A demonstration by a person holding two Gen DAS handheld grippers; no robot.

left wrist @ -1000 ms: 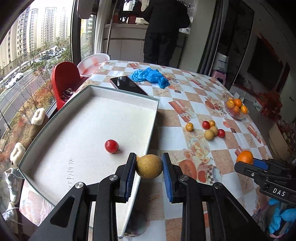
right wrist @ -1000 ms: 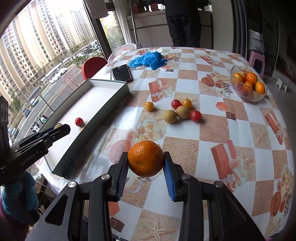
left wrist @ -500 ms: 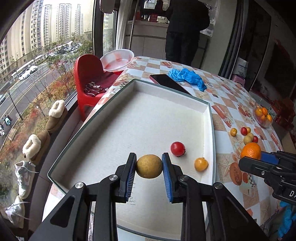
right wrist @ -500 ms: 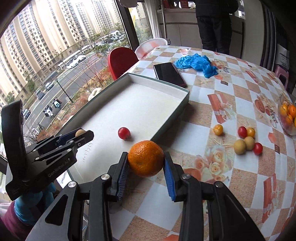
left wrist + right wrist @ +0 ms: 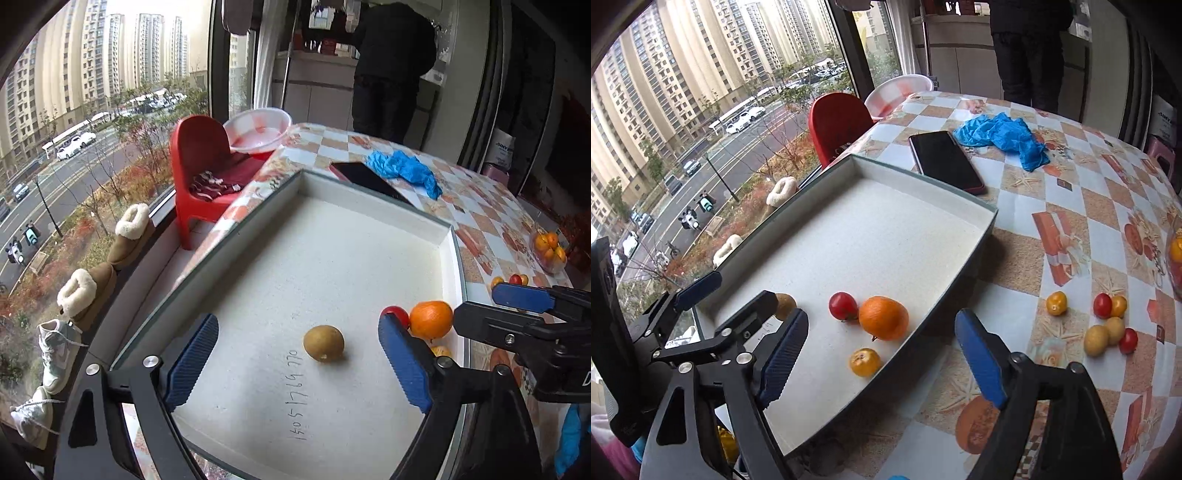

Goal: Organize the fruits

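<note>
The white tray (image 5: 798, 236) sits at the window side of the checkered table (image 5: 1052, 192), and four fruits lie on its near floor: the orange (image 5: 883, 318), the tan-brown round fruit (image 5: 324, 343), a red cherry tomato (image 5: 843, 306) touching or nearly touching the orange, and a small yellow-orange fruit (image 5: 864, 362) just beside the tray's table-side wall. The fruits not yet sorted lie well apart from the tray, out on the table — a loose cluster (image 5: 1108, 325) of small red, yellow and tan ones, with one yellow one (image 5: 1056, 303) a little closer to the tray.

That cluster lies ahead and to the right of the right gripper (image 5: 882, 354), outside its spread fingers; the left gripper (image 5: 299, 365) is over the tray's window-side half, with the whole tray between it and the cluster. So the right hand looks the nearer one for the next pick, swinging rightward over the tray wall. These fruits are near-round, so no long axis matters much.

Both grippers stand wide apart and hold nothing: the tan-brown fruit rests on the tray floor between the left one's blue pads (image 5: 192, 360), clear of both; the orange lies between the right one's pads.

The orange is dimpled and bright; the tan-brown fruit is matte with a small pale mark low on its skin — a scar or stem end, I can't tell which.
</note>
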